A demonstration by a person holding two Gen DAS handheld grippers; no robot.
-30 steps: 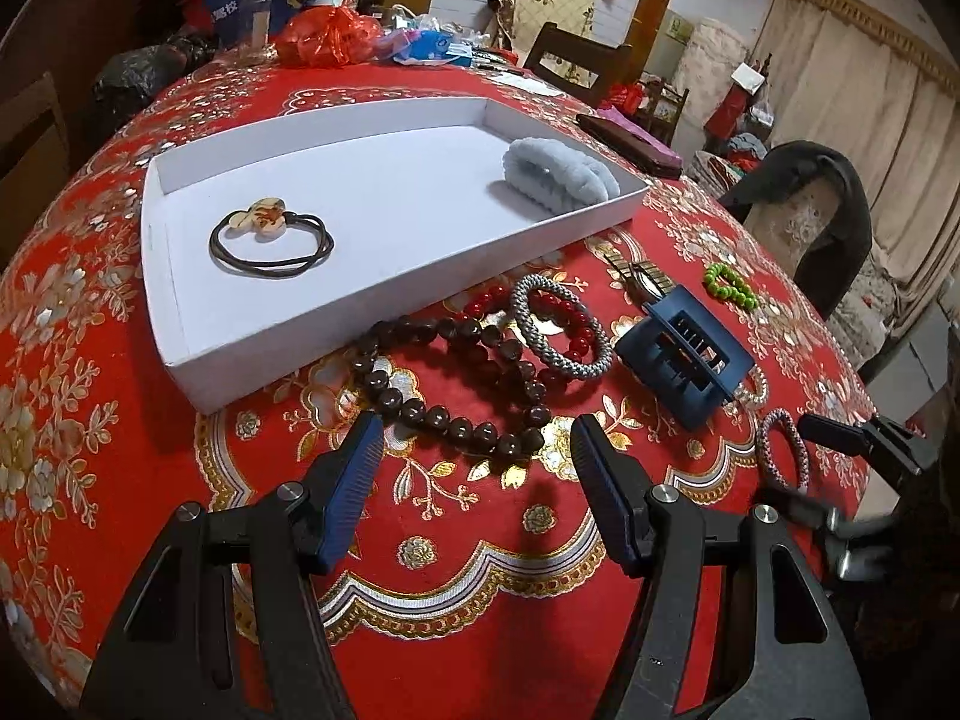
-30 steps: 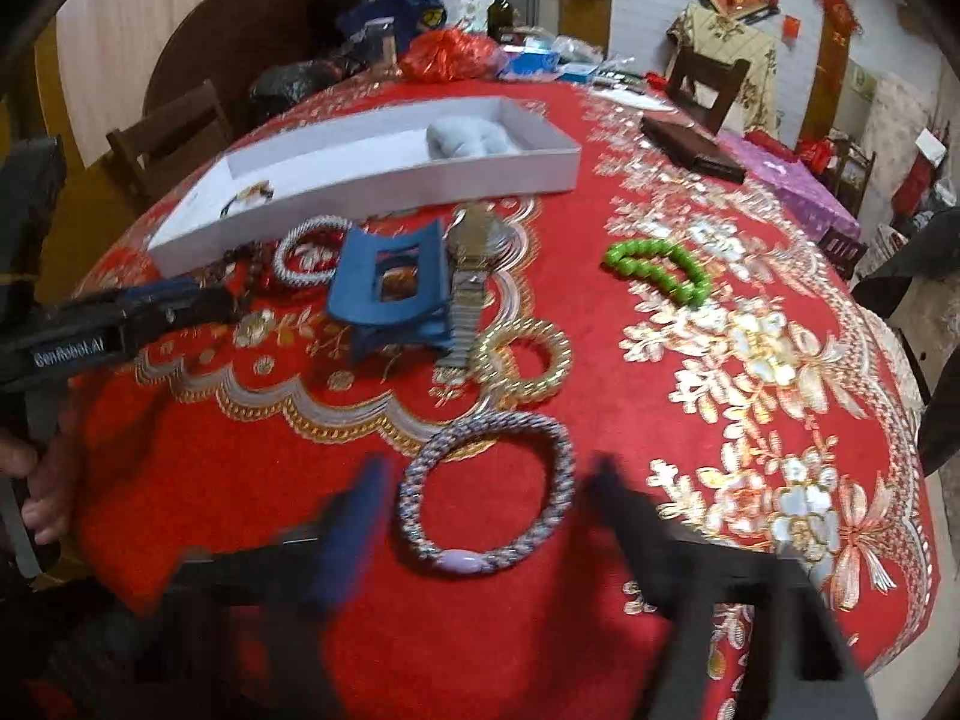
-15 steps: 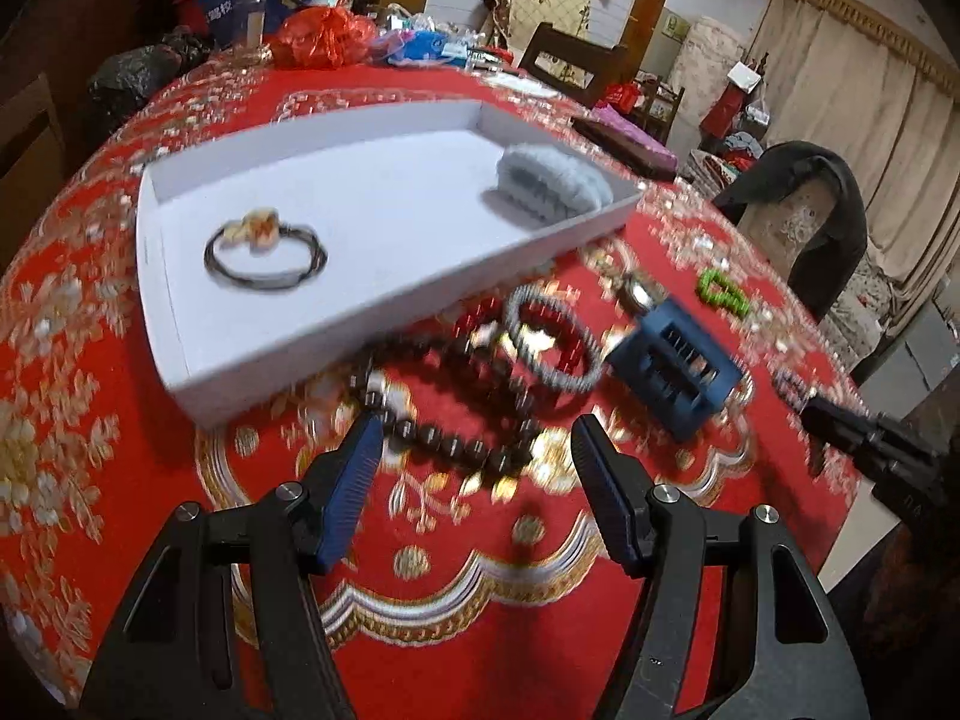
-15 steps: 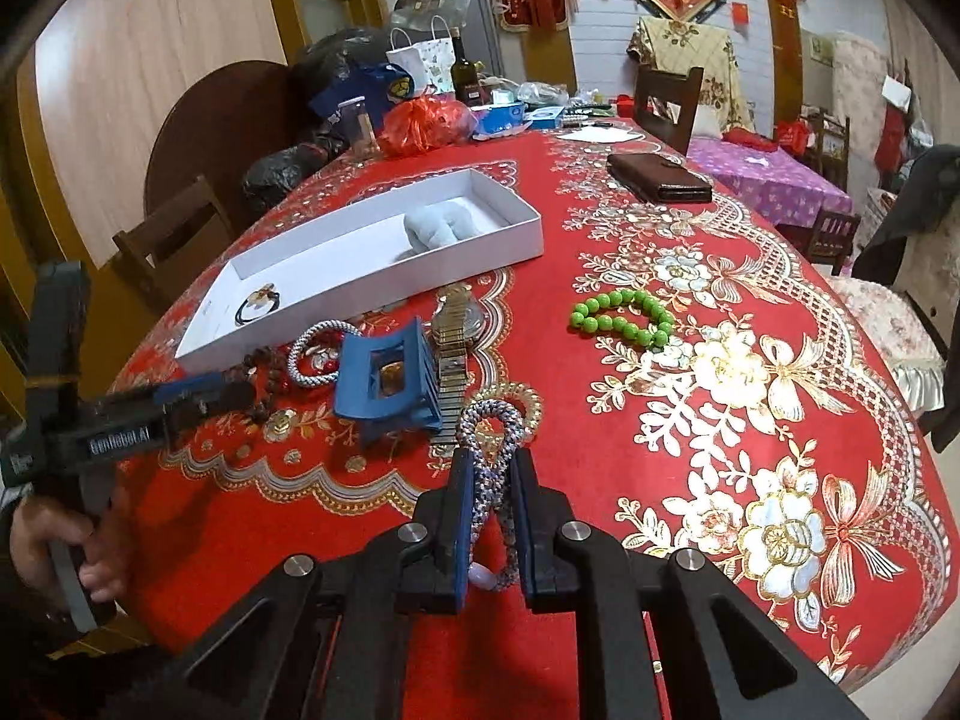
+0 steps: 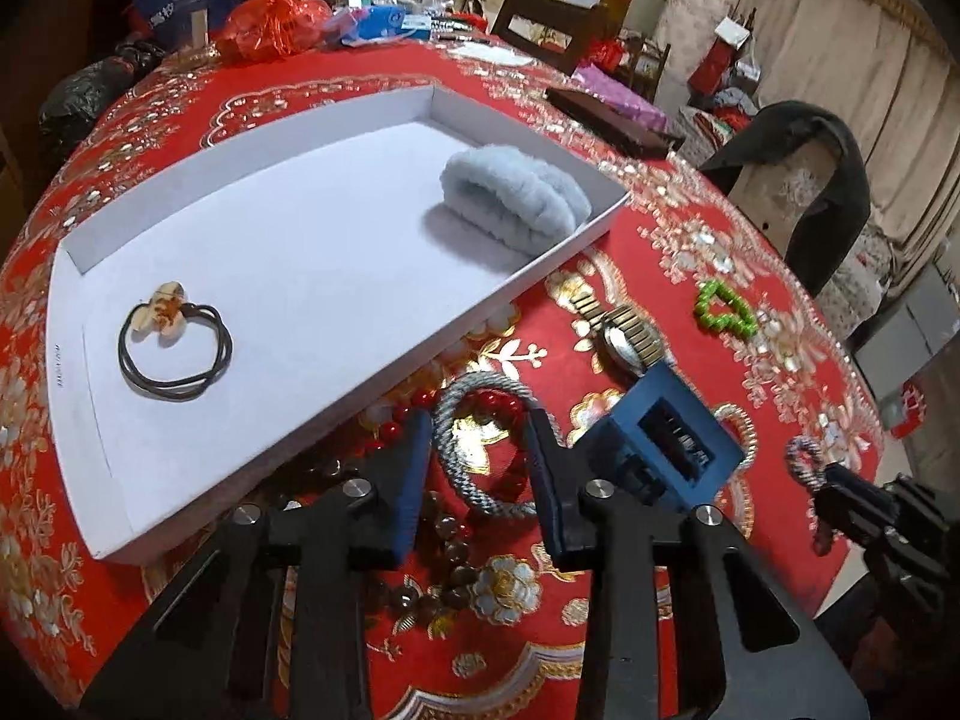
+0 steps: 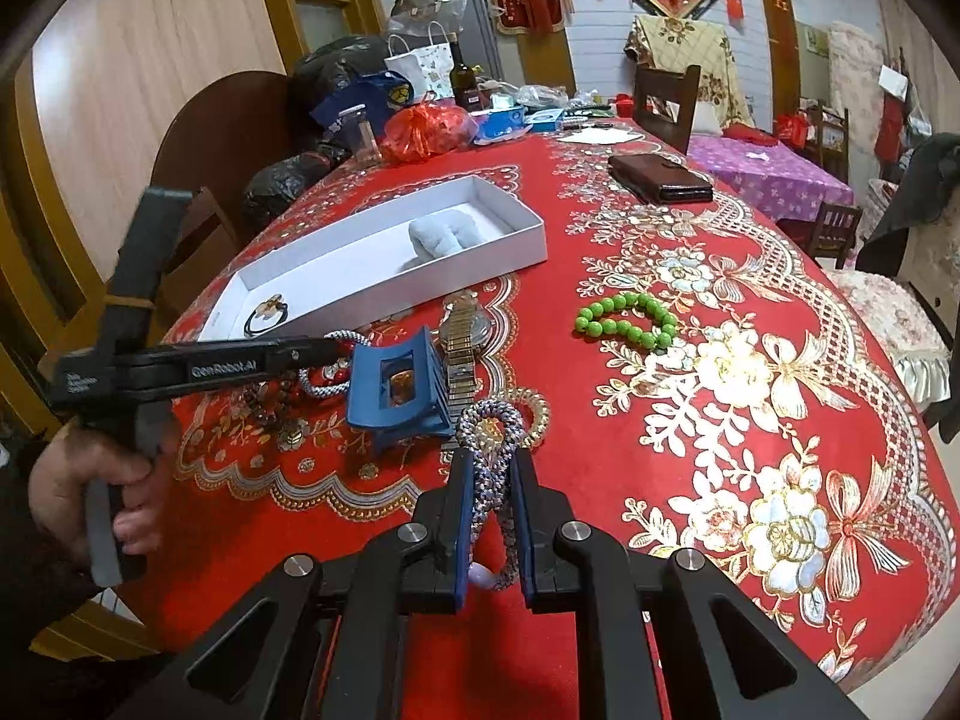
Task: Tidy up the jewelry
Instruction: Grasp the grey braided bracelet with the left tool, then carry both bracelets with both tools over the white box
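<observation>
The white tray point(image 5: 540, 267) holds a black hair tie point(image 5: 174, 354) with an amber charm and a fluffy light-blue scrunchie point(image 5: 510, 198). My left gripper point(image 5: 480, 450) is open, its fingers straddling a grey braided bracelet point(image 5: 462, 456) that lies over red beads on the cloth. My right gripper point(image 6: 492, 492) is shut on a purple-grey braided hair band point(image 6: 489, 450), held above the table; it also shows in the left wrist view point(image 5: 804, 459). A blue claw clip point(image 5: 666, 444), a gold watch point(image 5: 624, 330), dark brown beads point(image 5: 444, 540) and a green bead bracelet point(image 5: 723, 309) lie nearby.
A gold coil ring point(image 6: 534, 414) lies under the lifted band. A brown wallet point(image 6: 660, 186) lies further back. Bags, a bottle and boxes point(image 6: 432, 120) crowd the table's far end. Chairs point(image 6: 666, 102) stand around the table.
My right gripper shut on the purple-grey band and lifted it off the table. My left gripper moved forward and right over the grey braided bracelet, its jaws narrowing.
</observation>
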